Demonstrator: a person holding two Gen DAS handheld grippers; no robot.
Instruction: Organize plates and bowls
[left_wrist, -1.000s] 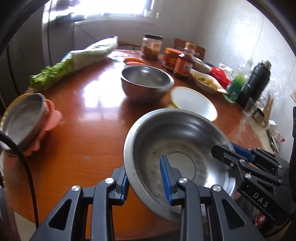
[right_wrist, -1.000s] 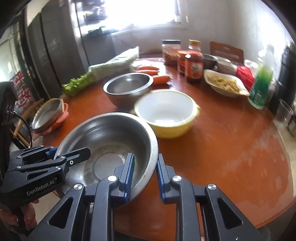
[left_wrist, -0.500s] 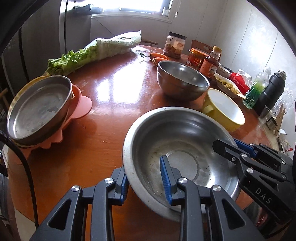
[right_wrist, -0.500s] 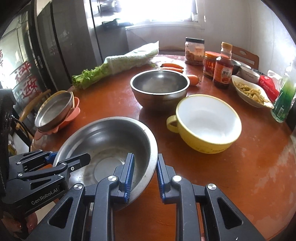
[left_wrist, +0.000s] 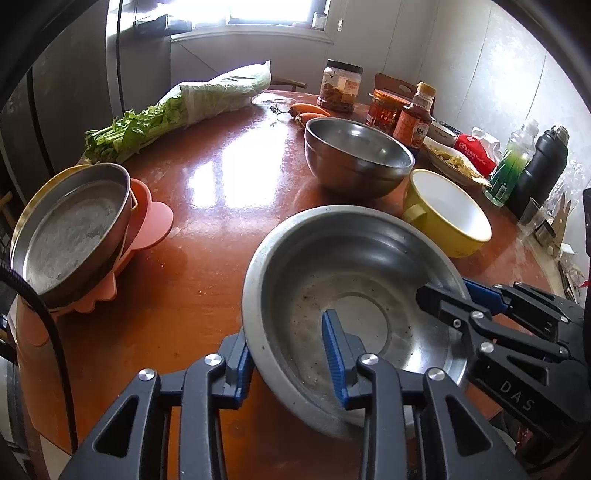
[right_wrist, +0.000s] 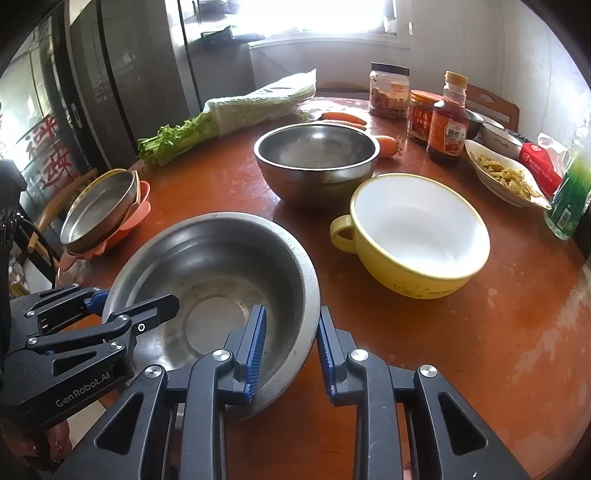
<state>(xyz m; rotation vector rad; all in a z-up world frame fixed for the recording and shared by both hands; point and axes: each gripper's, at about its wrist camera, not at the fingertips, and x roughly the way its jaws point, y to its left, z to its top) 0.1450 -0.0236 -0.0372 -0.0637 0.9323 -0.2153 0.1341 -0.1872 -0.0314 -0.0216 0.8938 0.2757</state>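
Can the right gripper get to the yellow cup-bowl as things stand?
Probably yes once free. The right gripper straddles the wide steel bowl's rim, jaws opening. The yellow cup-bowl sits just beyond, open bare table between, nothing blocking.

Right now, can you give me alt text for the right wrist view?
Both hand-held grippers straddle the rim of a wide steel bowl on a round wooden table, the right hand-held gripper opening. Beyond sit a yellow mug-bowl, a deep steel bowl and stacked plates.
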